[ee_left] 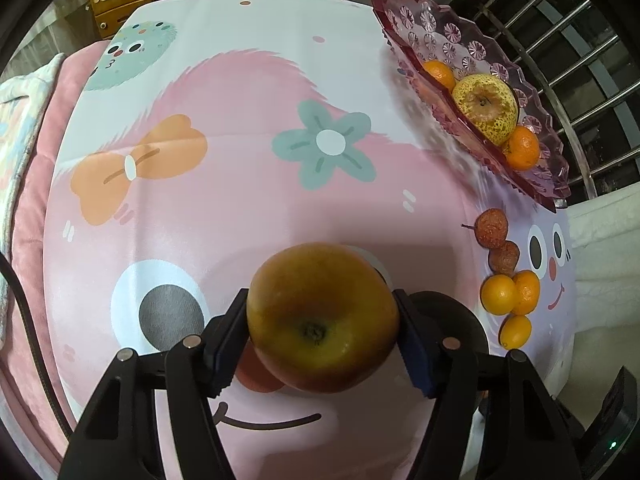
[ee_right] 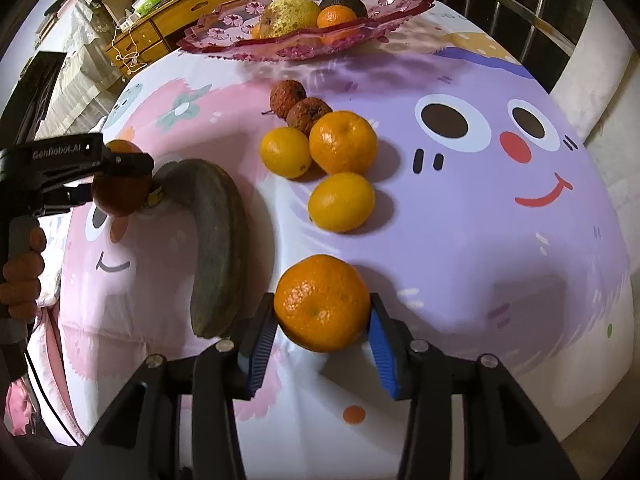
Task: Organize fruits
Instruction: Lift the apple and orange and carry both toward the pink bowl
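My left gripper (ee_left: pixel 322 326) is shut on a red-yellow apple (ee_left: pixel 322 318) and holds it above the cartoon tablecloth; it also shows in the right wrist view (ee_right: pixel 120 178). My right gripper (ee_right: pixel 322 326) is shut on a mandarin (ee_right: pixel 322 302) near the table's front. A pink glass fruit plate (ee_right: pixel 224 28) at the far edge holds a speckled pear (ee_right: pixel 292 14) and mandarins (ee_right: pixel 336 16); the plate also shows in the left wrist view (ee_left: pixel 440 28). Three loose citrus fruits (ee_right: pixel 342 142) and two shrivelled brown fruits (ee_right: pixel 286 94) lie mid-table.
A dark, blackened banana (ee_right: pixel 218 236) lies on the cloth left of my right gripper. A metal railing (ee_right: pixel 512 4) runs behind the table at the right. Wooden drawers (ee_right: pixel 160 28) stand beyond the far left. A pink cushion (ee_left: pixel 32 240) lies left of the table.
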The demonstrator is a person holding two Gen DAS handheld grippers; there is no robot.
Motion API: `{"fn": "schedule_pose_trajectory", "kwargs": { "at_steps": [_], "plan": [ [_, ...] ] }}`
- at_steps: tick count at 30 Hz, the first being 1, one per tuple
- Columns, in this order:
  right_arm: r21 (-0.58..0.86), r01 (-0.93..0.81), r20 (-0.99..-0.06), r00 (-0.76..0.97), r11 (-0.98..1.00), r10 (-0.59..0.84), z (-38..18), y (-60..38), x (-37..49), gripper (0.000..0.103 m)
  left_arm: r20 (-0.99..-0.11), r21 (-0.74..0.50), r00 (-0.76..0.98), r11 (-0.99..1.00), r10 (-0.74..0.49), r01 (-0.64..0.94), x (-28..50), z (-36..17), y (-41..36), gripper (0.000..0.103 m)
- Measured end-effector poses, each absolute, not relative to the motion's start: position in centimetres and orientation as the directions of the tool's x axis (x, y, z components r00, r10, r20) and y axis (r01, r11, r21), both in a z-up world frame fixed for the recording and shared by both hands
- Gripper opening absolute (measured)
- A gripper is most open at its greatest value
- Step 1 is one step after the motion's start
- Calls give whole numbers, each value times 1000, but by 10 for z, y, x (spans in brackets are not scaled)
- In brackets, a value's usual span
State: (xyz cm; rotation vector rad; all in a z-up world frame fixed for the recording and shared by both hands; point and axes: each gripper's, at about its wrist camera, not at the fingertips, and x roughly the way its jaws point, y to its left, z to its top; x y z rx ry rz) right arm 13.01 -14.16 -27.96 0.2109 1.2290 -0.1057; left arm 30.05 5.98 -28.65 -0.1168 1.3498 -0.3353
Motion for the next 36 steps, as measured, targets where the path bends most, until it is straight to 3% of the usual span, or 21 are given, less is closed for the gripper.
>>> {"fn": "schedule_pose_trajectory", "kwargs": {
  "at_steps": [13, 26, 36],
  "plan": [
    [97, 283, -954, 299, 954, 8, -263, -116, 83, 44, -921, -281, 201, 927, -333, 247, 251, -240, 86, 66],
    [59, 216, -935, 355, 975, -22, -212, -116, 81, 44, -906, -293, 217, 908, -364, 299, 209, -181, 93, 66],
    [55, 103, -923, 385, 993, 12, -182, -148, 112, 44, -898, -271, 289, 934, -332, 232, 209, -139, 66, 66]
  ]
}}
